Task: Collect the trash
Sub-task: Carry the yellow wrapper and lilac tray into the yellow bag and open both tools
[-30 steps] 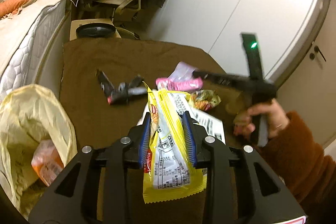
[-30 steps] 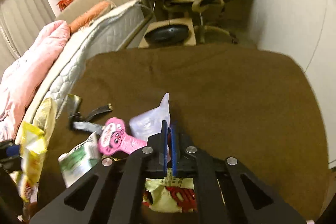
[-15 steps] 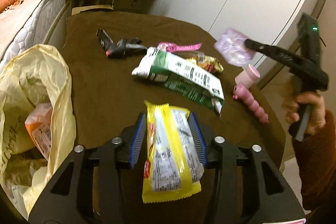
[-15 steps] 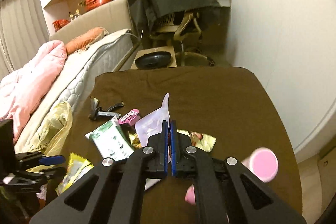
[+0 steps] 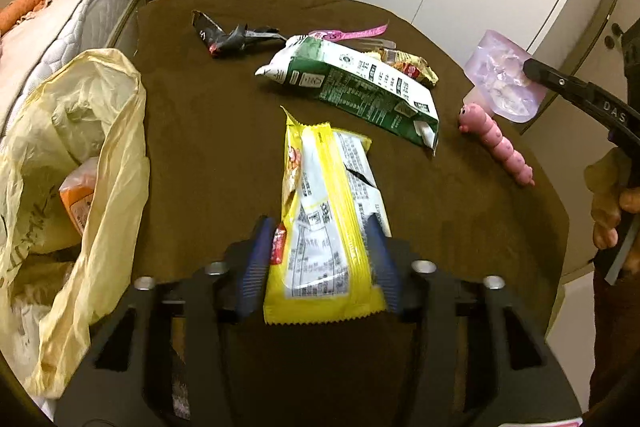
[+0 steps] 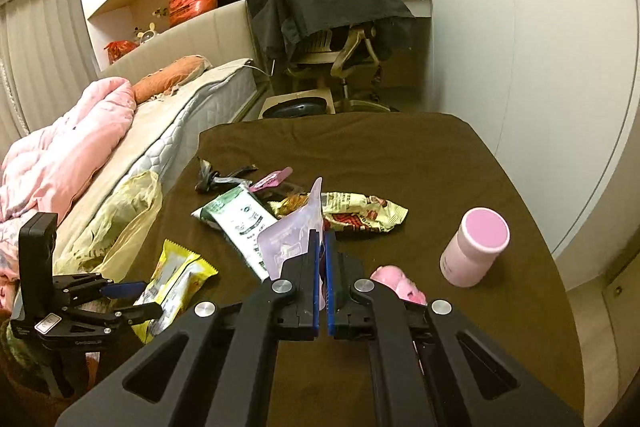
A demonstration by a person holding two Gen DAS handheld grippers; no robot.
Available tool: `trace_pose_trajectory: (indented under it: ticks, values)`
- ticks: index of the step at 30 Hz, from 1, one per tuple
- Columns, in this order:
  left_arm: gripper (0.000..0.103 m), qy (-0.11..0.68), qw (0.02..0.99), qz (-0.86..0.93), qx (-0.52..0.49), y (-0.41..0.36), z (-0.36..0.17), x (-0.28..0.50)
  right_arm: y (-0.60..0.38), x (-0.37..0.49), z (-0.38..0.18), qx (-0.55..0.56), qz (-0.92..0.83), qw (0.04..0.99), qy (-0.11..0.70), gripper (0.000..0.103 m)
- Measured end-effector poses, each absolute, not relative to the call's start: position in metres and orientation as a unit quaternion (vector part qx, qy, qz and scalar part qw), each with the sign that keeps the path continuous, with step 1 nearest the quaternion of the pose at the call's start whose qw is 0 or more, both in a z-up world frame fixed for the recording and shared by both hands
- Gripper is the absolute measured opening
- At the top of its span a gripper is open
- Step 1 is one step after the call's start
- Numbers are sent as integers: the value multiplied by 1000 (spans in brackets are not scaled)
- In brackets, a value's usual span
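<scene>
My left gripper (image 5: 320, 239) is shut on a yellow snack wrapper (image 5: 324, 211) and holds it above the brown table (image 5: 208, 131). It also shows in the right wrist view (image 6: 132, 303) with the wrapper (image 6: 176, 275). My right gripper (image 6: 322, 247) is shut on a clear purple pouch (image 6: 294, 231), which shows in the left wrist view (image 5: 500, 75) raised at the table's right side. A yellow trash bag (image 5: 80, 147) hangs open at the table's left edge. A green and white packet (image 5: 352, 83), a black wrapper (image 5: 228, 35), a pink strip (image 5: 348, 34) and a crumpled yellow-red wrapper (image 6: 360, 213) lie on the table.
A pink caterpillar toy (image 5: 496, 139) and a pink-lidded bottle (image 6: 474, 247) stand at the table's right. A bed (image 6: 140, 131) runs along the left. A draped chair (image 6: 332, 11) stands behind the table. A white wall (image 6: 520, 27) is at the right.
Both grippers have pulled back and up from the trash pile, each with its piece. The left one has drawn the yellow wrapper toward the near edge, next to the bag.
</scene>
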State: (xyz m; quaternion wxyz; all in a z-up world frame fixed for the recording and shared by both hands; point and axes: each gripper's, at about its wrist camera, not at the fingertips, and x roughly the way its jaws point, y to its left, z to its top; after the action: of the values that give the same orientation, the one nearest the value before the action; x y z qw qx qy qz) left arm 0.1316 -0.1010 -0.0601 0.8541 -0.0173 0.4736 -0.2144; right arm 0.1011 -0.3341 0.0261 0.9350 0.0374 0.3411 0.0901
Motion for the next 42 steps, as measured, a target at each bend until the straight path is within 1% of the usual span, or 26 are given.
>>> trace_pose_trajectory:
  ticks: [4, 12, 18, 22, 32, 42]
  values:
    - [34, 467, 858, -212, -23, -98, -56, 126, -330, 91, 28, 44, 93, 937, 335, 4]
    - [34, 411, 885, -212, -47, -77, -12, 111, -312, 79, 41, 37, 110, 940, 320, 4]
    - [34, 369, 910, -181, -60, -36, 25, 101, -275, 79, 61, 15, 142, 945, 296, 4]
    - [34, 353, 921, -153, -62, -5, 38, 96, -241, 84, 72, -5, 167, 944, 285, 4]
    - [35, 327, 935, -104, -86, 76, 49, 90, -154, 106, 81, -31, 228, 932, 280, 4]
    - [35, 332, 932, -65, -130, 146, 29, 93, -74, 136, 62, -57, 278, 909, 305, 4]
